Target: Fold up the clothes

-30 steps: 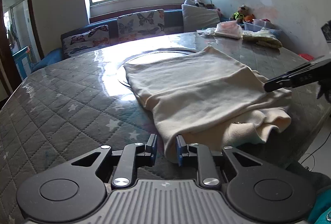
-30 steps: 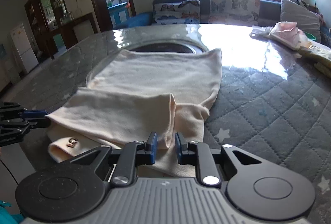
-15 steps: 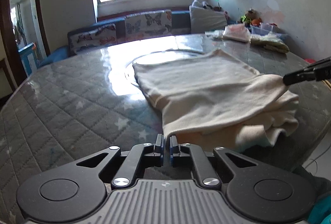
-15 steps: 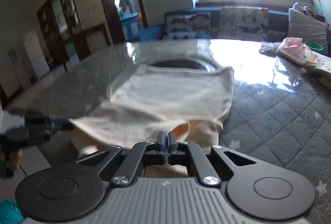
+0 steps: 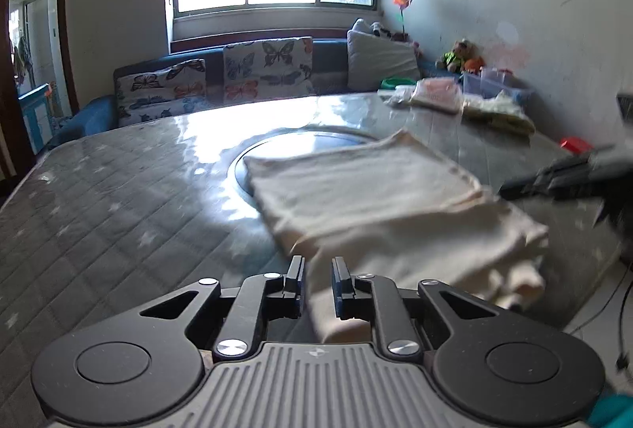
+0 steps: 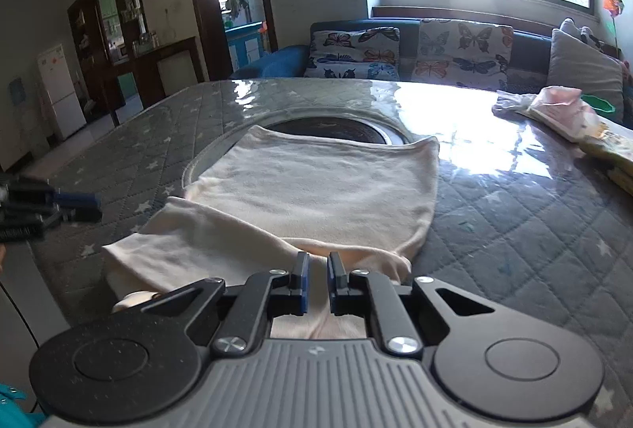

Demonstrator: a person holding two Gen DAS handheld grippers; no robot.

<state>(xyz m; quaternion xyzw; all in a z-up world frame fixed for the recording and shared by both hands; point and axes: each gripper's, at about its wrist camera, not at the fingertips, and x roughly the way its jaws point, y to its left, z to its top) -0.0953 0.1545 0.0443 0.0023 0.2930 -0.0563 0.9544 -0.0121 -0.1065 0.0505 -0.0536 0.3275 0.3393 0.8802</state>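
- Cream knit garment (image 5: 379, 206) lies on the quilted worktop (image 5: 118, 214), its far part spread flat over a round inset and a layer doubled across the near part, bunched at the worktop's near edge.
- Left tool (image 5: 317, 283): jaws parted by a narrow gap, nothing pinched; the garment's near left corner sits just ahead of and partly between the tips, whether touching cannot be told.
- Right tool (image 6: 316, 279): likewise released, jaws slightly apart, with the folded near edge right under its tips.
- Judgement: a fold looks just laid. To do it well, both tools should lift straight off so the layer does not drag, then edges be squared and the bunched near hem smoothed.
- Other folded items (image 6: 561, 109) lie well beyond the right tool.
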